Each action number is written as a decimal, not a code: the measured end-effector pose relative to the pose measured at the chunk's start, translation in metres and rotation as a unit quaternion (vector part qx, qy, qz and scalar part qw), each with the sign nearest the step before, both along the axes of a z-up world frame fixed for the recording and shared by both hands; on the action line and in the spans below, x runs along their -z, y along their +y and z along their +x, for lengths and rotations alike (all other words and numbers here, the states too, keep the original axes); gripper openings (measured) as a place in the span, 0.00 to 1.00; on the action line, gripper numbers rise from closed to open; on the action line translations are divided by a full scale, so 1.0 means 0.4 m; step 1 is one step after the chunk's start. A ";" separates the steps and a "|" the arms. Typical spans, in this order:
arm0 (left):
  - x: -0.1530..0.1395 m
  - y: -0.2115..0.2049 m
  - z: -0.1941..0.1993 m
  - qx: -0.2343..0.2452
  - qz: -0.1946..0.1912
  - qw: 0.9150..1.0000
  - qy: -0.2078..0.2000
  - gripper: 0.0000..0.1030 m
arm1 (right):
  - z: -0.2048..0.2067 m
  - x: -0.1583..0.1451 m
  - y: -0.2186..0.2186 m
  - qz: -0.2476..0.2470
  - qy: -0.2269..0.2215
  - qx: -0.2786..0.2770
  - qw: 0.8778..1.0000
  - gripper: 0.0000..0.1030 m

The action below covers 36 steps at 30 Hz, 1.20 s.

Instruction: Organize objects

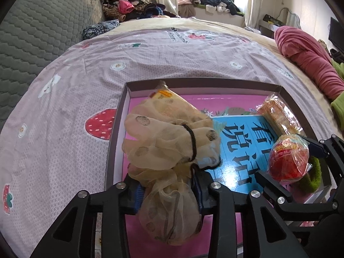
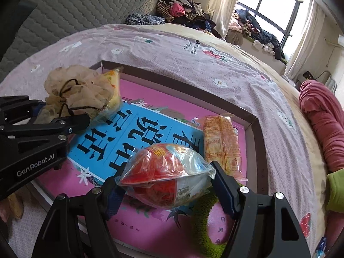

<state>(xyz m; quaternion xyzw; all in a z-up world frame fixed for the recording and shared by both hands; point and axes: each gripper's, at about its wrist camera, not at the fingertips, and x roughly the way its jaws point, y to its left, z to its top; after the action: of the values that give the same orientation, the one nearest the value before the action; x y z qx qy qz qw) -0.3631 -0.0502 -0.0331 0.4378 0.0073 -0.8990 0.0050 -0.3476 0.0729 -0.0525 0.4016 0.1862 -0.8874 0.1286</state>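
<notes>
A shallow box (image 1: 120, 107) with a pink and blue printed floor lies on the bed; it also shows in the right wrist view (image 2: 255, 120). My left gripper (image 1: 169, 185) is shut on a beige sheer scrunchie with a black band (image 1: 167, 142), held over the box's left side; the scrunchie also shows in the right wrist view (image 2: 79, 86). My right gripper (image 2: 165, 185) is shut on a red snack packet in clear wrap (image 2: 165, 172) above the box; that packet also shows in the left wrist view (image 1: 288, 159). An orange wrapped snack bar (image 2: 221, 142) lies in the box. A green fuzzy ring (image 2: 202, 225) lies under the right gripper.
The box sits on a pink strawberry-print sheet (image 1: 75, 99). A grey quilted headboard (image 1: 32, 32) stands at the left. Piled clothes (image 1: 133, 4) lie at the far end. A rolled red blanket (image 1: 307, 56) lies at the right edge.
</notes>
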 end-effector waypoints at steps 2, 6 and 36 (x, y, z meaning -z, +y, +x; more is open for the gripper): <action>0.002 0.002 0.001 0.002 -0.002 1.000 -0.003 0.42 | 0.001 0.001 -0.002 0.001 -0.002 -0.004 1.000 0.71; -0.004 0.004 0.005 0.001 -0.004 1.000 -0.001 0.49 | 0.005 0.000 -0.002 0.003 -0.003 -0.005 1.000 0.71; -0.037 -0.012 0.015 -0.007 0.001 1.000 -0.015 0.78 | 0.024 -0.043 0.004 0.026 0.013 -0.002 1.000 0.86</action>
<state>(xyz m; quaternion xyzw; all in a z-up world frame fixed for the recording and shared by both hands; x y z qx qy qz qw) -0.3573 -0.0549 -0.0182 0.4513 0.0113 -0.8922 0.0105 -0.3380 0.0747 -0.0352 0.3927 0.2112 -0.8873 0.1175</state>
